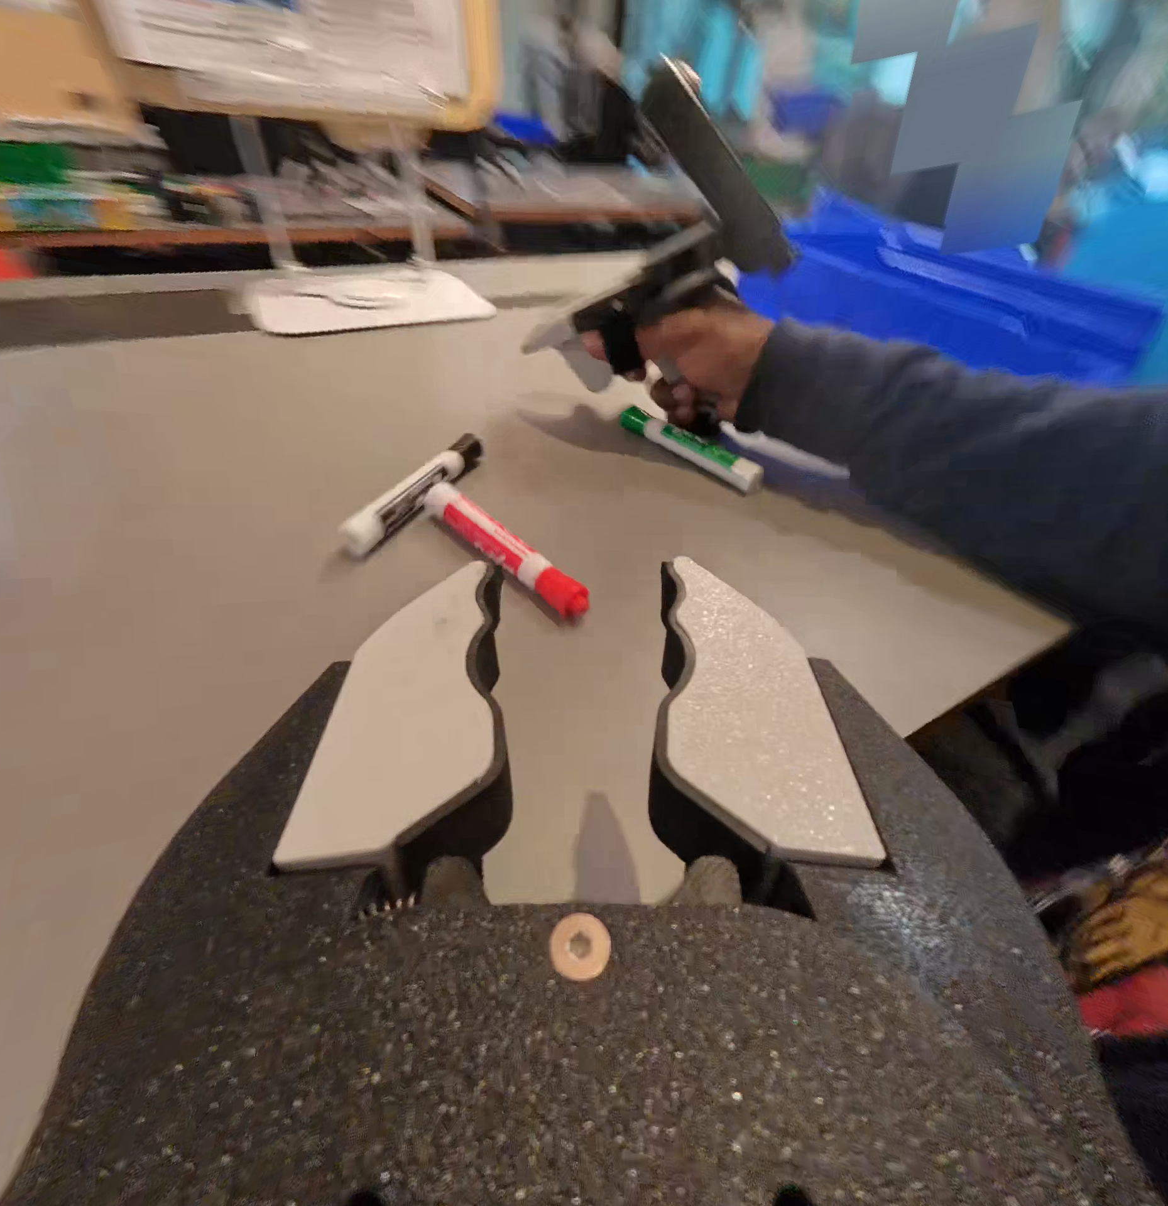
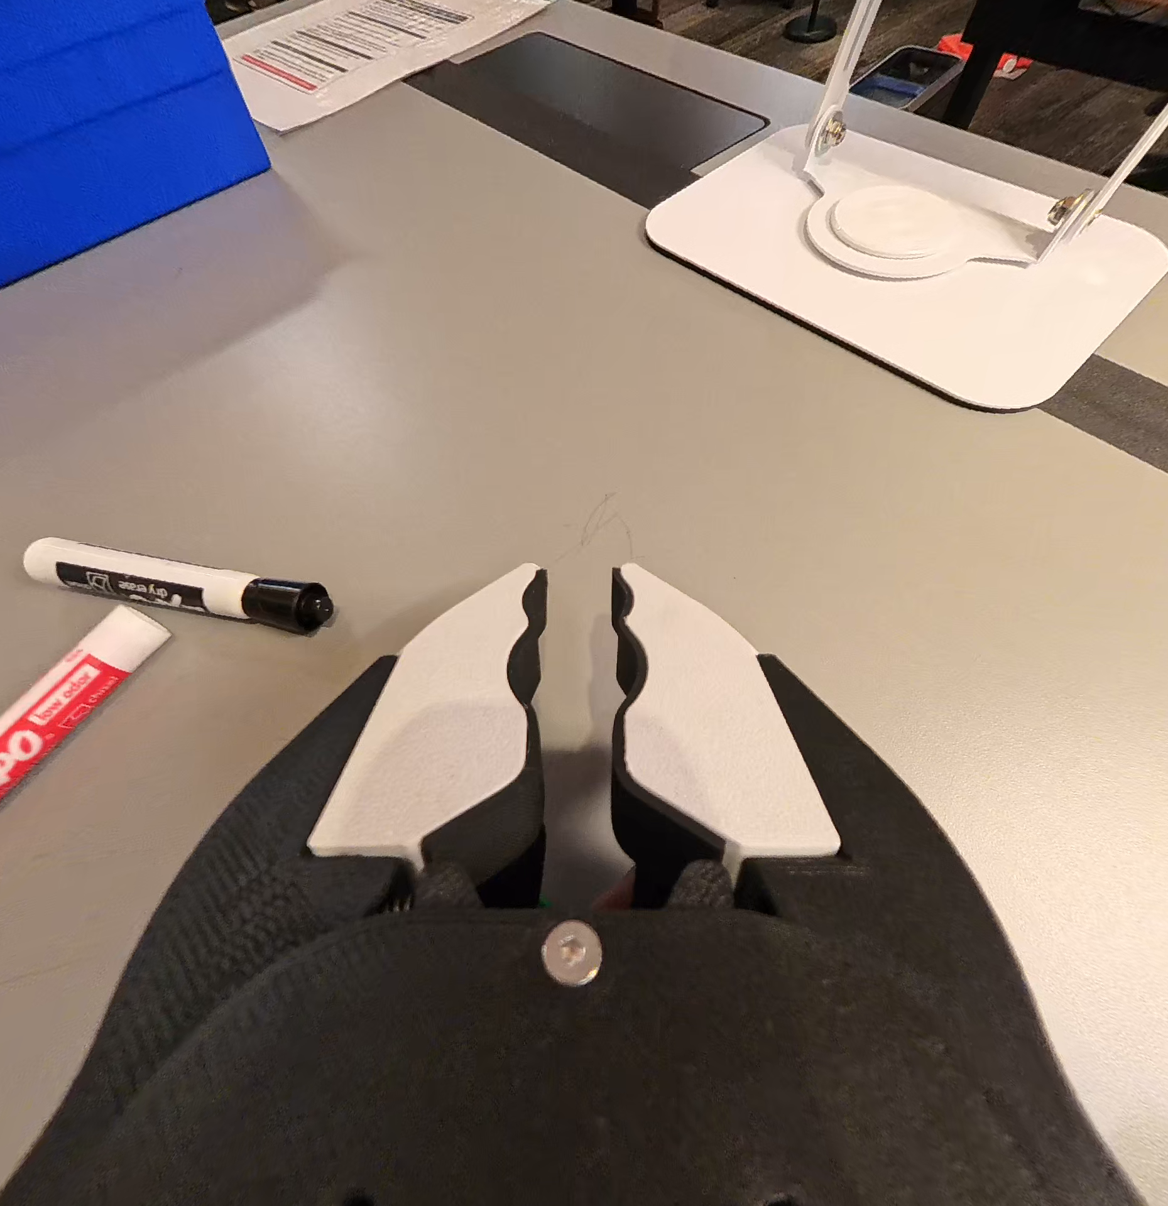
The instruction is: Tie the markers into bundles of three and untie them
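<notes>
Three markers lie loose on the table [image 2: 437, 391] — black marker [image 1: 411, 493] touching the red marker [image 1: 506, 551] at eleven o'clock of the spread, empty left gripper [image 1: 581, 574], green marker [image 1: 692, 447] at one o'clock. The right gripper [image 2: 578, 574] is narrowly parted, empty. No tie is visible — bundling seems either unstarted or undone.

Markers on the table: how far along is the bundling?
Nothing is bundled: the black marker, red marker and green marker lie loose on the table. No tie shows. The left gripper and right gripper are open, empty. Tying or gathering remains.
</notes>
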A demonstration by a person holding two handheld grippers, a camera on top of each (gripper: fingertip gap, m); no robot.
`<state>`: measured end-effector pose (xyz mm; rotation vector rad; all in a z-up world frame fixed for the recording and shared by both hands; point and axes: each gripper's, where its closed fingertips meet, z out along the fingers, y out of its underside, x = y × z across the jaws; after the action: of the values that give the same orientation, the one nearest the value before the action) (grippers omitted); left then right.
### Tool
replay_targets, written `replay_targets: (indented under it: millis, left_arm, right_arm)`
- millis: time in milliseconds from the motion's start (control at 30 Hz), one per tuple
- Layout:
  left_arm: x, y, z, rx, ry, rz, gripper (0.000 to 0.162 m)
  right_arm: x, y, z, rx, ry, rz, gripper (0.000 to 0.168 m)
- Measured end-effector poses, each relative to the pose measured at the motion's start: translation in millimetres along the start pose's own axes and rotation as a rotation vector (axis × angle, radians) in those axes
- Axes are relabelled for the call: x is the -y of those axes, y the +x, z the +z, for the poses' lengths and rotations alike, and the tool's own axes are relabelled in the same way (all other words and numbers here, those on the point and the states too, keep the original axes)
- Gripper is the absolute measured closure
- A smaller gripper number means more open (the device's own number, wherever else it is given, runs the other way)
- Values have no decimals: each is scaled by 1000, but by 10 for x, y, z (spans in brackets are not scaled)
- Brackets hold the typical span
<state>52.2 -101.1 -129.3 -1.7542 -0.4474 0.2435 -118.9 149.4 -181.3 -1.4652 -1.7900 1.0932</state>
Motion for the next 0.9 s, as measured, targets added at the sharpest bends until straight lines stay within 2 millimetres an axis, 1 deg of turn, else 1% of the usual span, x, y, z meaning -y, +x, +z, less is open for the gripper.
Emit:
replay_targets:
  millis: [67, 100, 133, 167, 200, 233, 267, 300, 333, 367, 400, 467, 533, 600, 633, 700, 800, 900]
  left_arm:
    - [103, -153, 272, -177, -164, 190, 109]
    - [118, -295, 379, -238, -241, 339, 109]
    - [185, -503, 508, -238, -288, 494, 109]
    - [301, -663, 661, -236, -285, 637, 107]
    - [369, -682, 807, -309, -275, 747, 106]
    - [356, -637, 941, -414, -296, 829, 107]
    - [274, -595, 1068, -508, -360, 911, 109]
    - [133, -573, 1171, -591, -466, 1004, 109]
    - [-10, -579, 1261, -652, -578, 1102, 107]
    - [-121, -582, 1354, -699, -656, 1194, 106]
    - [-210, -553, 1421, -758, -698, 1272, 103]
    - [-330, -456, 1496, -878, -740, 1368, 104]
    - [-421, -451, 1541, -943, -796, 1437, 108]
    - [-510, -429, 1530, -1003, -834, 1446, 119]
    - [-561, -432, 1498, -1022, -876, 1425, 133]
    - [-619, -420, 1437, -1017, -935, 1354, 136]
    - [-657, -382, 1295, -971, -989, 1180, 141]
    - [-666, -393, 1225, -888, -1001, 923, 142]
  right_arm:
    - [4, -8, -9, 4, 6, 1, 150]
    - [4, -14, -15, 8, 7, 4, 149]
    - [1, -20, -22, 11, 8, 7, 149]
    - [-2, -26, -30, 13, 9, 7, 149]
    - [-5, -30, -38, 14, 10, 6, 149]
    - [-8, -34, -42, 16, 10, 3, 149]
    - [-11, -35, -43, 18, 8, 3, 148]
    - [-12, -34, -45, 20, 8, 4, 148]
    - [-13, -28, -49, 21, 8, 6, 148]
    - [-15, -16, -53, 20, 8, 7, 148]
    - [-17, -3, -59, 20, 9, 10, 148]
    - [-16, 15, -68, 26, 12, 22, 147]
    - [-16, 23, -76, 34, 15, 33, 147]
    - [-16, 20, -75, 41, 15, 37, 147]
    - [-19, 18, -72, 43, 12, 36, 147]
    - [-19, 16, -73, 40, 12, 33, 147]
    - [-32, 32, -73, 27, 4, 34, 148]
    - [-39, 65, -73, 4, 1, 44, 148]
